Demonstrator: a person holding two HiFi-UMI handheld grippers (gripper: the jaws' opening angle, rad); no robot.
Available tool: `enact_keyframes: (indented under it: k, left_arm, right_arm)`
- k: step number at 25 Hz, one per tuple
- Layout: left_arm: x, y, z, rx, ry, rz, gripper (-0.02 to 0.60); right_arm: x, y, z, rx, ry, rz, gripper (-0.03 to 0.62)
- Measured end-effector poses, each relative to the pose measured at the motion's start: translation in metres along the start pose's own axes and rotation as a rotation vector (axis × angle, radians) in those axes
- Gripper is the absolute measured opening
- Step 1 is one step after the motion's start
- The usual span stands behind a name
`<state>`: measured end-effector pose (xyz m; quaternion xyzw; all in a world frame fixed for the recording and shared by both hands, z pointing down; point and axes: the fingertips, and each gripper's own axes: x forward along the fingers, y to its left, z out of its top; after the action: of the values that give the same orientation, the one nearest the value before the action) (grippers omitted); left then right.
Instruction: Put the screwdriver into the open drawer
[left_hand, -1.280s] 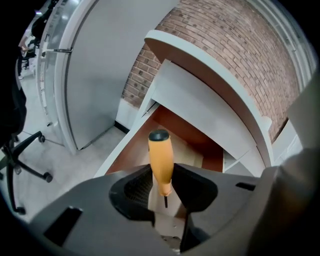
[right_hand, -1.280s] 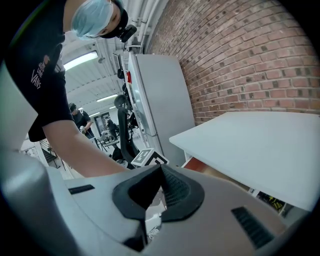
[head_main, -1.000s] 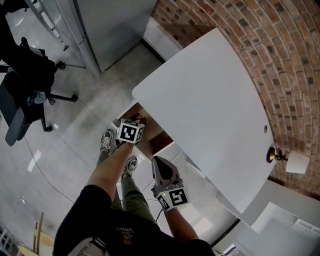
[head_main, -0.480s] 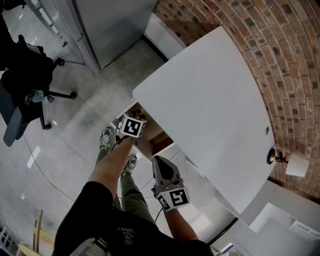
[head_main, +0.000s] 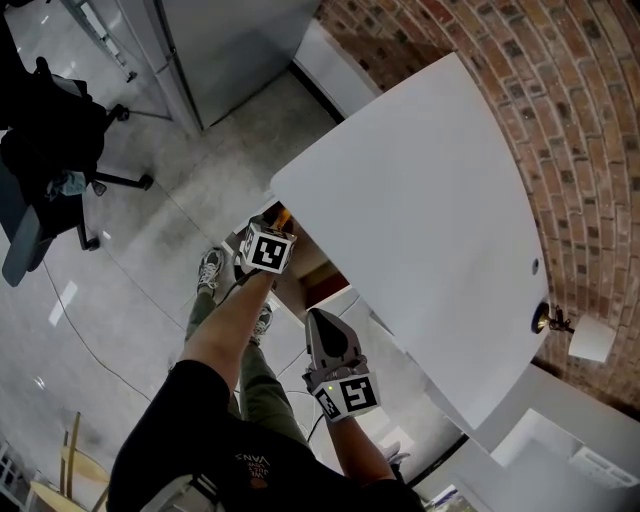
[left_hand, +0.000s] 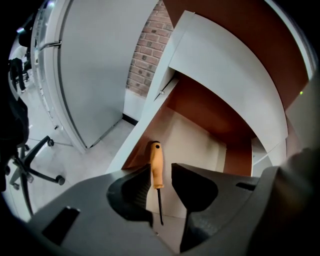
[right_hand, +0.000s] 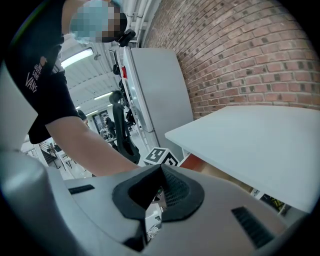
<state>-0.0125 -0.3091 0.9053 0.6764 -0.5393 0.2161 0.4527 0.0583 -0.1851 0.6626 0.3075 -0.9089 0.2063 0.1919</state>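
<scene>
The screwdriver (left_hand: 156, 165), with an orange handle and a thin dark shaft, shows between the jaws of my left gripper (left_hand: 159, 172). Those jaws stand wider apart than the handle, and the tool appears to lie on the pale floor of the open drawer (left_hand: 200, 145). In the head view my left gripper (head_main: 273, 226) reaches into the drawer (head_main: 312, 272) under the white desk (head_main: 420, 200), with the orange handle of the screwdriver (head_main: 283, 214) just beyond it. My right gripper (head_main: 319, 322) hangs back by the person's body, shut and empty; the right gripper view shows its tips (right_hand: 161, 169) meeting.
A black office chair (head_main: 45, 150) stands at the left on the grey floor. A grey cabinet (head_main: 220, 50) and a brick wall (head_main: 560, 120) lie beyond the desk. The person's shoes (head_main: 212, 272) are below the drawer. White lower drawer fronts (head_main: 345, 300) sit beside it.
My left gripper has moved up and slightly right, further over the drawer, and the orange handle now shows further ahead of it. The right gripper has stayed put.
</scene>
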Motion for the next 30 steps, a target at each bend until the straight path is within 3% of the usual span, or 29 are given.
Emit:
enact_keyframes:
  k: [14, 20, 25, 30]
  left_arm:
    - [-0.016, -0.006, 0.002, 0.024, -0.059, -0.041, 0.121]
    - [-0.052, -0.012, 0.007, 0.037, -0.075, -0.053, 0.118]
    - [-0.080, -0.021, 0.008, 0.060, -0.104, -0.068, 0.027]
    - [-0.117, -0.032, 0.015, 0.077, -0.160, -0.079, 0.011]
  right_arm:
    - [-0.007, 0.003, 0.006, -0.006, -0.007, -0.005, -0.005]
    - [-0.017, 0.006, 0.014, -0.017, -0.025, -0.009, -0.005]
    - [-0.026, 0.012, 0.023, -0.026, -0.046, -0.010, -0.005]
    - [-0.039, 0.020, 0.034, -0.039, -0.067, -0.006, -0.005]
